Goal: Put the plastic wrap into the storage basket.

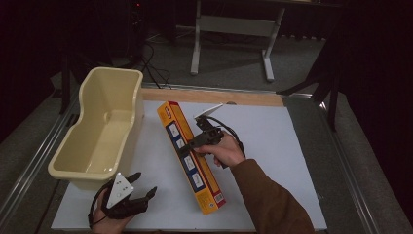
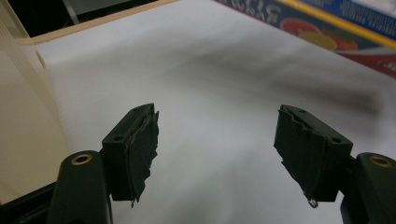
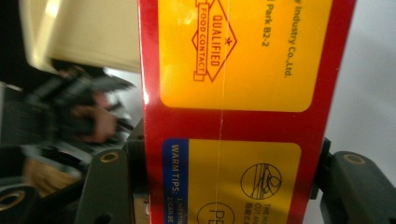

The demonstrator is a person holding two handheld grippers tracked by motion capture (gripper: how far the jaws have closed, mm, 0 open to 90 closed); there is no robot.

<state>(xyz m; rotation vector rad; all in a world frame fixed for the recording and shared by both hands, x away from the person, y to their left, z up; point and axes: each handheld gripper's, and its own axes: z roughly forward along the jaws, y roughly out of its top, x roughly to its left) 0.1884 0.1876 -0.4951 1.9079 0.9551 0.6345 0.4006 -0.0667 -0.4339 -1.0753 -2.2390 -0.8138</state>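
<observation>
Long orange-and-red cardboard box (image 1: 191,157): clamped across its narrow width between the 2 fingers of the right gripper (image 1: 191,145); its long axis runs diagonally over the white table sheet (image 1: 272,146), the near end (image 1: 213,202) lying toward the person, the far end (image 1: 168,108) beyond the fingers.
Box, right gripper view: the red-edged yellow face (image 3: 233,116) stands between the left pad and the right pad, both pressed against its long sides; printed text and a "food contact" mark run along it.
Right gripper: clenched on the box near mid-length; the person's right hand (image 1: 225,152) in a brown sleeve (image 1: 272,200) holds it from the right of the box.
Left gripper (image 1: 140,187): released, nothing between the fingers; it sits at the near left edge of the sheet, well apart from the box.
Left gripper fingers (image 2: 135,149): 2 black pads with torn tape faces, spread wide over bare white sheet.
Box, left gripper view: a red-and-blue printed corner (image 2: 345,28) lies ahead and to the right of the fingers, apart from them.
Cream plastic tub (image 1: 87,168): open-topped, standing on the left part of the table, just beyond the left fingers; its pale wall (image 2: 23,121) lies close beside the left finger in the left gripper view.
Tub to box: near, not touching.
</observation>
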